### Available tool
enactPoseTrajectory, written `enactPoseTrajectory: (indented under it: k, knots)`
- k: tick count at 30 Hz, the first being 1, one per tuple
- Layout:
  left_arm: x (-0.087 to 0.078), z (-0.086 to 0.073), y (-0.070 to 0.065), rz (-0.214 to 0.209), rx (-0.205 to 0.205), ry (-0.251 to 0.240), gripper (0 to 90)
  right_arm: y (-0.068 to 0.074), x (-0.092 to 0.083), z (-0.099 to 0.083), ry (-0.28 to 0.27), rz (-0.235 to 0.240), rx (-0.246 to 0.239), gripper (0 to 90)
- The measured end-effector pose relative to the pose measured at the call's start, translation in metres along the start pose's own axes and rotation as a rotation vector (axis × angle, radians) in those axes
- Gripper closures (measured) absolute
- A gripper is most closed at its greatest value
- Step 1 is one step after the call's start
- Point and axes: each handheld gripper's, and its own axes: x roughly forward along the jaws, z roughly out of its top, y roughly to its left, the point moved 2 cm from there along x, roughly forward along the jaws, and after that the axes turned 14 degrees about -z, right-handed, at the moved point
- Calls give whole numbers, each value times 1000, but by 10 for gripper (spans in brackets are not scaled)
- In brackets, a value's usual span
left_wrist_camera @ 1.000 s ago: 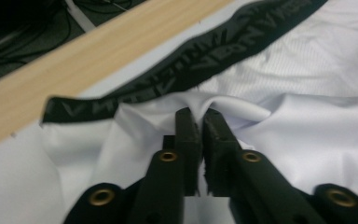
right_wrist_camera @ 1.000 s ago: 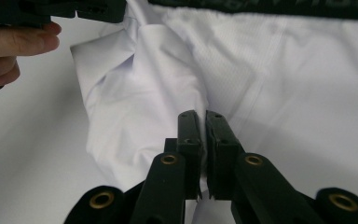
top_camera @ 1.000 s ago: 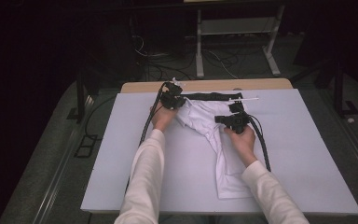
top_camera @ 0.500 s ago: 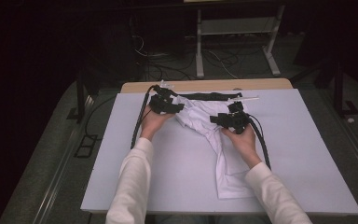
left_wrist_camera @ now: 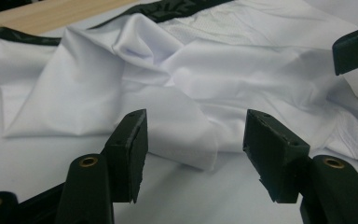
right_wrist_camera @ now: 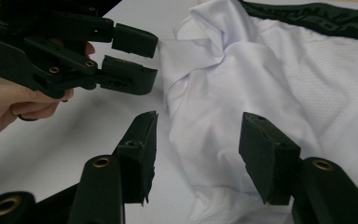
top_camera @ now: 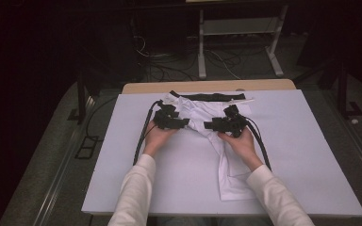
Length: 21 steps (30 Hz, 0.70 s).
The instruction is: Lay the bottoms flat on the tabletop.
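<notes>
White shorts (top_camera: 230, 172) with a black waistband (top_camera: 207, 96) lie crumpled on the pale table top (top_camera: 311, 155). My left gripper (top_camera: 185, 123) points right at the bunched cloth. Its jaws have just been opening and stand open over a folded flap of the shorts (left_wrist_camera: 186, 135), with the pads off it. My right gripper (top_camera: 208, 125) faces it from the right, jaws just opened further, open above the shorts (right_wrist_camera: 205, 116) without pressing them. The left gripper (right_wrist_camera: 154, 58) also appears open in the right gripper view, and a right jaw tip (left_wrist_camera: 354, 49) in the left gripper view.
A wooden edge (top_camera: 207, 86) borders the far side of the pale top. Beyond it stand a metal frame (top_camera: 238, 28) and floor cables (top_camera: 169, 66). Black cables (top_camera: 143, 136) trail from both grippers across the table. Bare surface lies left and right of the shorts.
My left gripper has come back from the waistband's left corner toward the person. Both grippers now stand apart from the cloth with jaws open. The right hand has barely shifted.
</notes>
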Motion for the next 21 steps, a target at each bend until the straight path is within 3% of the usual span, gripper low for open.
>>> enactPoseTrajectory:
  k: [5,9,14,16,19,21]
  knots:
    - [6,-7,0,12,-1,9,412,9,7,0,11,15,-22,491]
    - [15,-10,0,29,10,17,430,17,16,0,27,1,-49,515]
    - [26,-12,-1,114,50,57,478,23,30,0,58,-16,-71,518]
    - [29,-13,0,157,63,75,529,27,34,0,67,-38,-93,519]
    - [30,-13,2,190,76,75,625,31,41,0,81,-115,-143,534]
    - [29,-12,4,209,84,78,706,32,46,-1,103,-143,-147,601]
